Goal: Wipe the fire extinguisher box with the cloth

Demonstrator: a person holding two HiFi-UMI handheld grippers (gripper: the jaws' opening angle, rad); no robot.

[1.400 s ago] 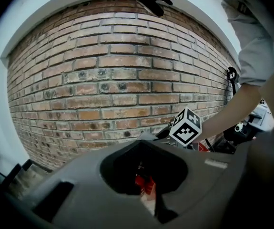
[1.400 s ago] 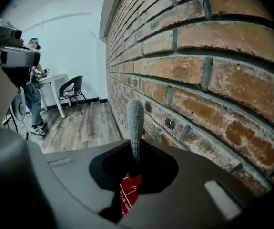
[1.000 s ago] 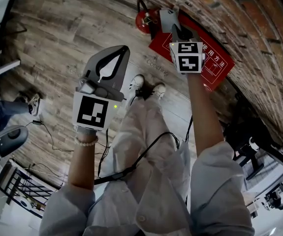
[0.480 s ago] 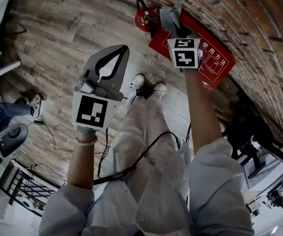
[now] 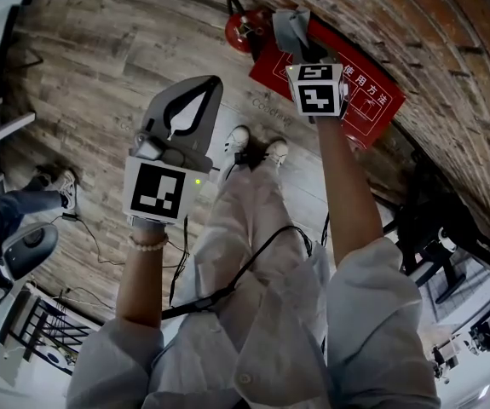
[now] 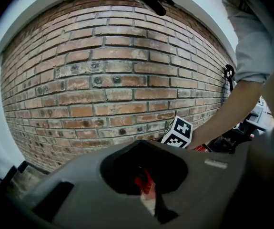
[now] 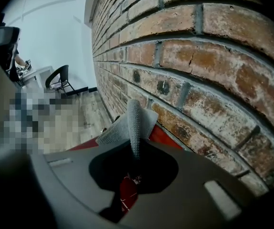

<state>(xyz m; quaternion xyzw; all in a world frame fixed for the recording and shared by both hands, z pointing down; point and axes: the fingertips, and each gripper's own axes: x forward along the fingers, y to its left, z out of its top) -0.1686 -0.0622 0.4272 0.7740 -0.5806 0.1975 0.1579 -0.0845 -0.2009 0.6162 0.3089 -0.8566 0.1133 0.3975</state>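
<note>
The red fire extinguisher box [image 5: 366,100] stands on the floor against the brick wall, with white print on its face. My right gripper [image 5: 302,51] is shut on a grey cloth [image 5: 289,27] and holds it at the box's far left upper corner. In the right gripper view the cloth [image 7: 133,122] sticks up from the jaws, with the red box [image 7: 164,135] right behind it. My left gripper [image 5: 213,83] is held over the wooden floor, away from the box, shut with nothing in it.
A red fire extinguisher [image 5: 239,29] stands just left of the box. The brick wall [image 6: 103,80] fills the left gripper view. The person's shoes [image 5: 256,147] are on the plank floor. Cables [image 5: 83,228], a chair [image 7: 60,78] and desks lie farther off.
The right gripper has shifted slightly along the box's upper edge with the cloth, toward the extinguisher. The left gripper has stayed in place.
</note>
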